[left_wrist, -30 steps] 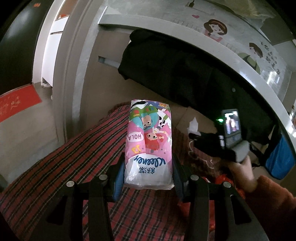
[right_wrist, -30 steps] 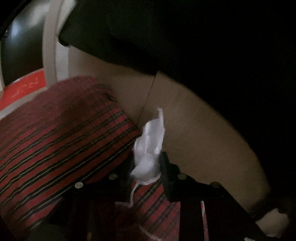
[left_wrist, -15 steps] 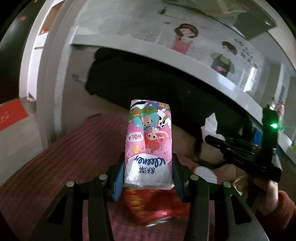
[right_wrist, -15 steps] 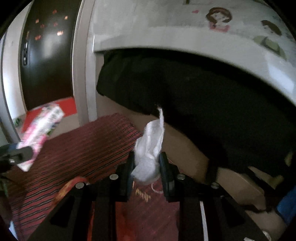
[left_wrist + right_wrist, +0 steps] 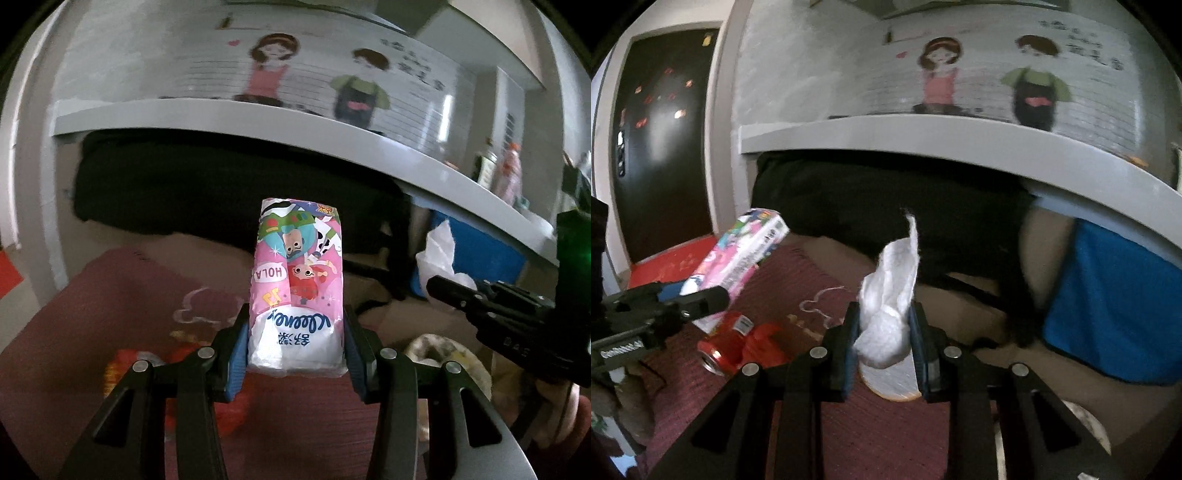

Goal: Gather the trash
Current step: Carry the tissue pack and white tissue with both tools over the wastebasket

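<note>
Both grippers are full and raised above the red cloth [image 5: 768,280]. The left gripper [image 5: 295,347] clamps a pink tissue pack [image 5: 297,280] by its lower end, its long axis running straight out along the fingers. The right gripper [image 5: 884,343], level with it and just beside it, pinches a crumpled white tissue [image 5: 890,295]. A red can [image 5: 731,347] lies on the cloth nearer the left gripper, but neither gripper has room for it until it unloads, I judge.
</note>
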`<state>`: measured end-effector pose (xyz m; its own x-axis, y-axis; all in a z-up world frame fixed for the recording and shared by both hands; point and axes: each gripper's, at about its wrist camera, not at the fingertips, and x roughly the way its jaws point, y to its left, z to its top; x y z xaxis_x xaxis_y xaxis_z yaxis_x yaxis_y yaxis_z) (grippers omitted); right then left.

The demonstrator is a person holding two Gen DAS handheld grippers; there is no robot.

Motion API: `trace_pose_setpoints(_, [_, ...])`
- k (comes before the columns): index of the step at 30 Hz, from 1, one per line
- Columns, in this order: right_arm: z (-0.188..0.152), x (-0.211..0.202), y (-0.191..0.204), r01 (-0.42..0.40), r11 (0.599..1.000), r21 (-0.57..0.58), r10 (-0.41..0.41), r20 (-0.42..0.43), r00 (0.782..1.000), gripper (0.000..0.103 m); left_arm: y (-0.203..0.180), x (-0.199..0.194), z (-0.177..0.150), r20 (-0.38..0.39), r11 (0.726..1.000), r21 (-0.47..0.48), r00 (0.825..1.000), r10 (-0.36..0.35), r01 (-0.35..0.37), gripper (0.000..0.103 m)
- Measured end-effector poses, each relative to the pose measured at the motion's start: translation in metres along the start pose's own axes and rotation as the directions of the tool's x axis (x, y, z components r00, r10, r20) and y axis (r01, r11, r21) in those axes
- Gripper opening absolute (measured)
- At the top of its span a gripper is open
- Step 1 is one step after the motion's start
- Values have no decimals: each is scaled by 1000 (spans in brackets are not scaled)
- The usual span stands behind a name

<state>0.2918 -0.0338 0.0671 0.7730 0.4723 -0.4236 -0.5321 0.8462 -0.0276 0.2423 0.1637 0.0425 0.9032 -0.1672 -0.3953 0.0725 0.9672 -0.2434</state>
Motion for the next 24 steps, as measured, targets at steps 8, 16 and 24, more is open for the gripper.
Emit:
trace_pose_setpoints(8, [-29, -54, -69, 91, 992, 91, -96, 49, 994, 23, -79, 34, -2, -30, 996, 62, 998, -61, 62, 46])
trace_pose_setpoints(16, [-59, -90, -129, 180, 967, 178, -192, 50, 980, 23, -150, 50, -16, -66, 981, 138, 990, -127, 135, 46])
trace_pose_setpoints(24, [-88, -110, -157, 237, 947, 216, -248, 27, 968, 23, -188, 71, -36, -117, 969, 185, 983, -144, 164, 46])
